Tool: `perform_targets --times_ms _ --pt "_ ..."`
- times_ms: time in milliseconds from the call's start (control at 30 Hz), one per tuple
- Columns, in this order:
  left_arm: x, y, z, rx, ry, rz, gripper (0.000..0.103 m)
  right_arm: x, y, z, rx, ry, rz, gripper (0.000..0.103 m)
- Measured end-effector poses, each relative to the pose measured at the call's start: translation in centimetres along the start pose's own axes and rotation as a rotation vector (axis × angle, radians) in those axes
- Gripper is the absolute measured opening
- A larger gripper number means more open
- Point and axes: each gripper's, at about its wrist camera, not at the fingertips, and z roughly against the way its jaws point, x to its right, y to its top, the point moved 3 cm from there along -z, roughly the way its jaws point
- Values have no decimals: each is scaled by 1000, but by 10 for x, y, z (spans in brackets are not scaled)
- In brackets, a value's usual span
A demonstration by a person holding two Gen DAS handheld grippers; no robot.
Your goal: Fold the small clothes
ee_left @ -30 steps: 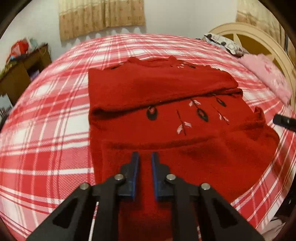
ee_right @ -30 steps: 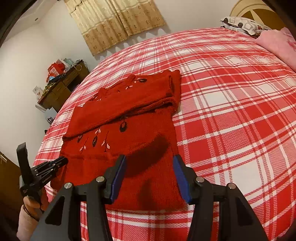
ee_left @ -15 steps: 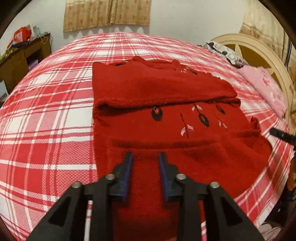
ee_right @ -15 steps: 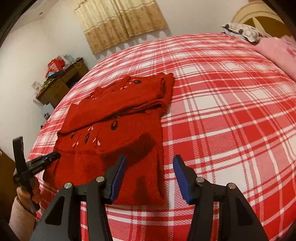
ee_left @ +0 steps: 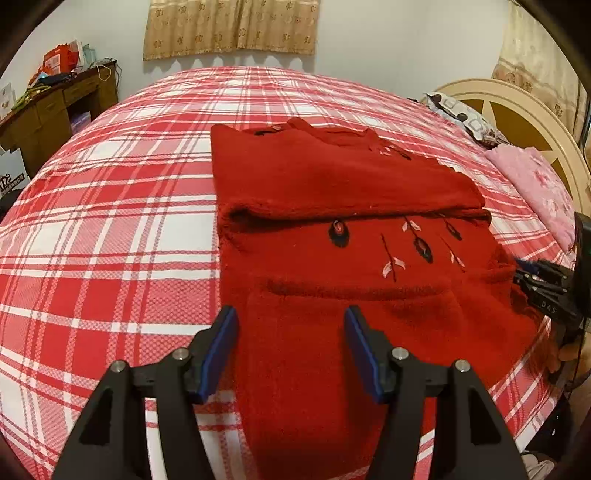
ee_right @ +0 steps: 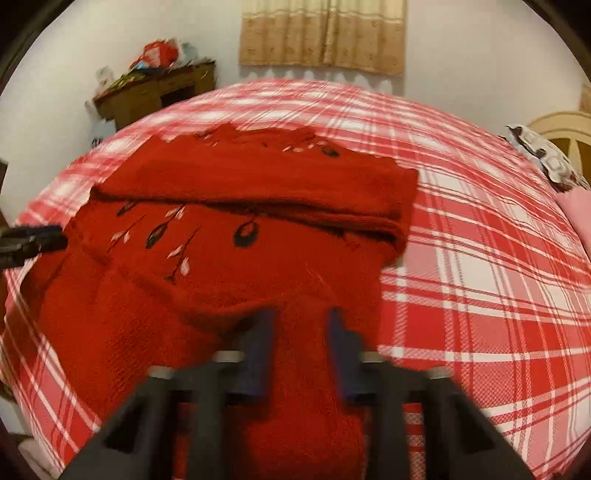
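Note:
A red knit sweater (ee_left: 332,236) with dark flower embroidery lies on the plaid bed, its far part folded over towards me; it also shows in the right wrist view (ee_right: 229,236). My left gripper (ee_left: 290,345) is open, its blue pads over the sweater's near left edge, holding nothing. My right gripper (ee_right: 301,347) is open with a narrower gap, low over the sweater's near right part; this view is blurred by motion. The right gripper's black body shows at the right edge of the left wrist view (ee_left: 546,284). The left gripper's tip shows at the left edge of the right wrist view (ee_right: 33,240).
The red and white plaid bedspread (ee_left: 110,229) covers the bed. A pink cloth (ee_left: 539,192) and a patterned pillow (ee_left: 461,114) lie by the cream headboard (ee_left: 517,110). A cluttered wooden desk (ee_left: 55,103) stands far left. Curtains (ee_left: 229,26) hang behind.
My left gripper has opened from nearly shut to wide. My right gripper has swung left over the sweater's near right part and its gap has narrowed. The sweater lies as before.

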Motion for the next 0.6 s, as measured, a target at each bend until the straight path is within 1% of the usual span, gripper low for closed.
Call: perform_targets --times_ms 100,267,367,400,433,467,500,533,600 --pt "0 0 -4 -8 -13 6 63 2 -3 12 14 17 -22 9" --pt "1 1 -8 -15 -33 10 62 11 -3 38 76 39 -99 9" --pt "-2 3 -10 -17 -59 29 59 9 -2 43 87 38 -100 9" --pt "-3 3 -10 -19 -58 30 58 8 -2 42 85 36 -98 9" --pt "-4 3 -10 -20 -49 30 48 6 -2 40 80 36 -97 9" --pt "-4 3 -9 -20 -42 31 28 5 -3 39 76 34 -97 9" --pt "-5 2 -8 -21 -42 33 18 5 -4 38 74 31 -99 9" --pt "-6 1 -7 -18 -42 36 11 6 -4 36 71 27 -103 9" --pt "-5 -1 -3 -4 -27 31 10 8 -5 34 65 28 -118 9"
